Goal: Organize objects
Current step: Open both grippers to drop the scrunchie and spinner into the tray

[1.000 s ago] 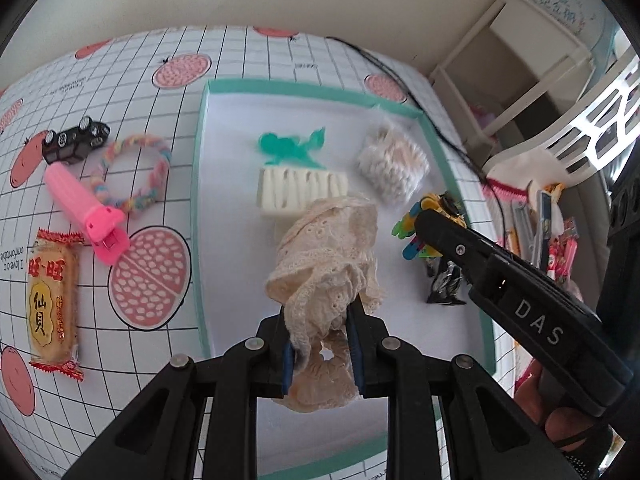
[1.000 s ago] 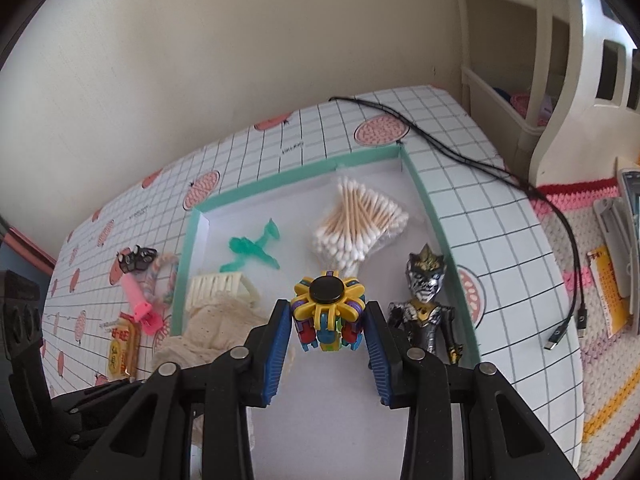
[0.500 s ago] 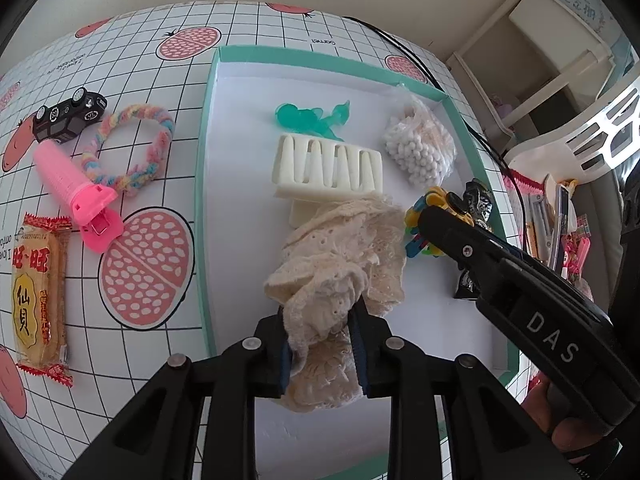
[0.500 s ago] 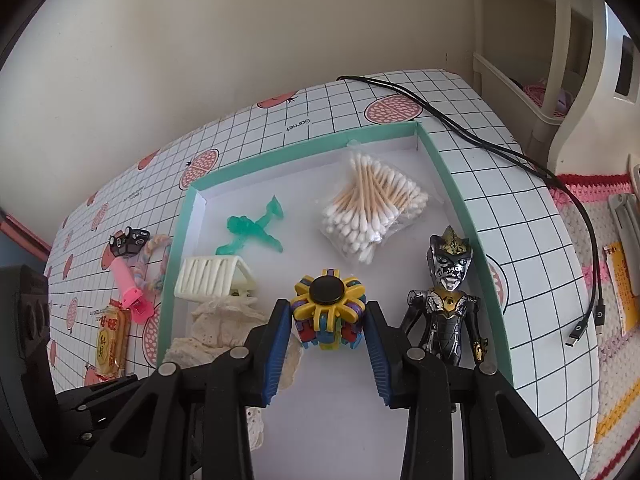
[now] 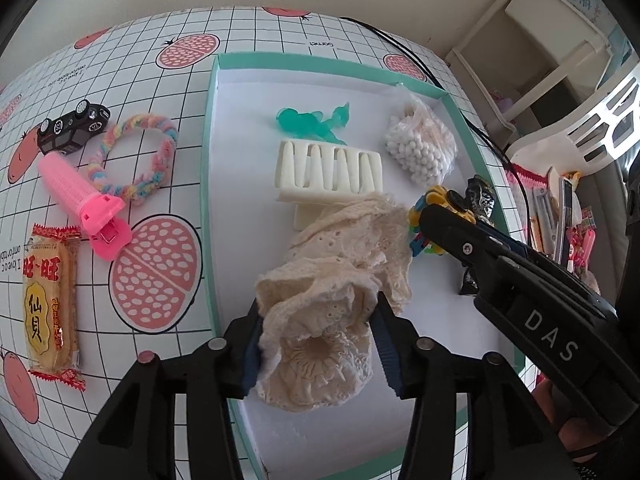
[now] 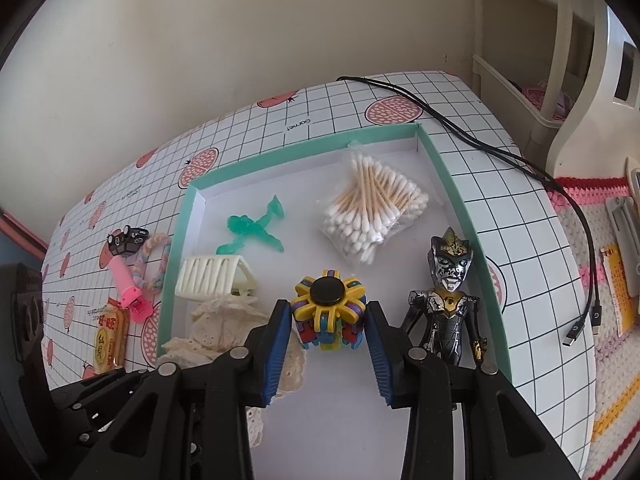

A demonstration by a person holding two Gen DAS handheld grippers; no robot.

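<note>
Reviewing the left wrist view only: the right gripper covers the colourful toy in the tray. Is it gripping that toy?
Observer: No. The right gripper is open, one finger on either side of the colourful toy, with narrow gaps showing.
Operator: What is the dark thing behind that gripper?
Observer: A silver-and-black figure lying face up beside the toy, along the right wall of the tray.

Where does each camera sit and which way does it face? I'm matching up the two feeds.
Left wrist: on the left gripper, looking down into the teal box; its jaws flank the lace scrunchie; the right gripper crosses at right.
Right wrist: on the right gripper, facing the wall over the box; its jaws flank the colourful spinner toy.
Shared: box, scrunchie, spinner, cotton swabs.
</note>
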